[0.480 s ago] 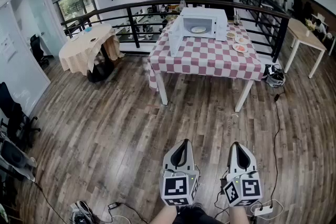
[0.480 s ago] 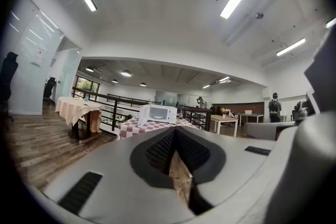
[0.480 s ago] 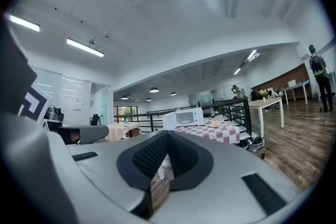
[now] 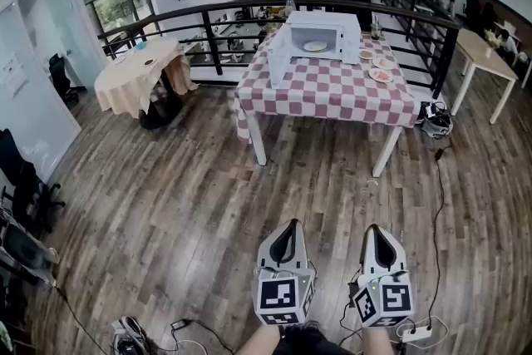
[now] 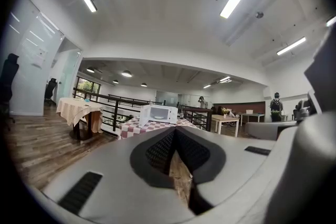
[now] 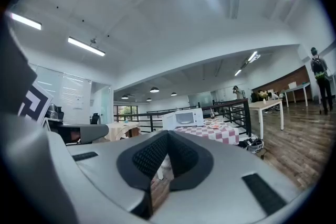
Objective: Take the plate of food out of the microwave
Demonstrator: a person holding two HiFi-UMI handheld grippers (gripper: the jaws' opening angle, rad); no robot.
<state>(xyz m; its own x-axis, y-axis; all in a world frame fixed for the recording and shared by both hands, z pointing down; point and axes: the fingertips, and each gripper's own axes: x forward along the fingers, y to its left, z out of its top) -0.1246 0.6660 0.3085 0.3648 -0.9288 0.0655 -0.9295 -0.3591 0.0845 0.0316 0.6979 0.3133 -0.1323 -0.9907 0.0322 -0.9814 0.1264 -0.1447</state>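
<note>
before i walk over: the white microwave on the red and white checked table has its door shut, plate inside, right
No: the white microwave on the red-and-white checked table has its door open, plate inside; the head view shows it.

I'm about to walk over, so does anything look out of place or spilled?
Nothing spilled or askew. The microwave on the table has its door open, plate inside. Only a cable trails across the floor right of the path.

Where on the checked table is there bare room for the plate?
Bare: the whole front of the checked table, from the microwave to the near edge. Crowded: the right rear, where small plates sit beside the microwave. Its open door borders the left.
</note>
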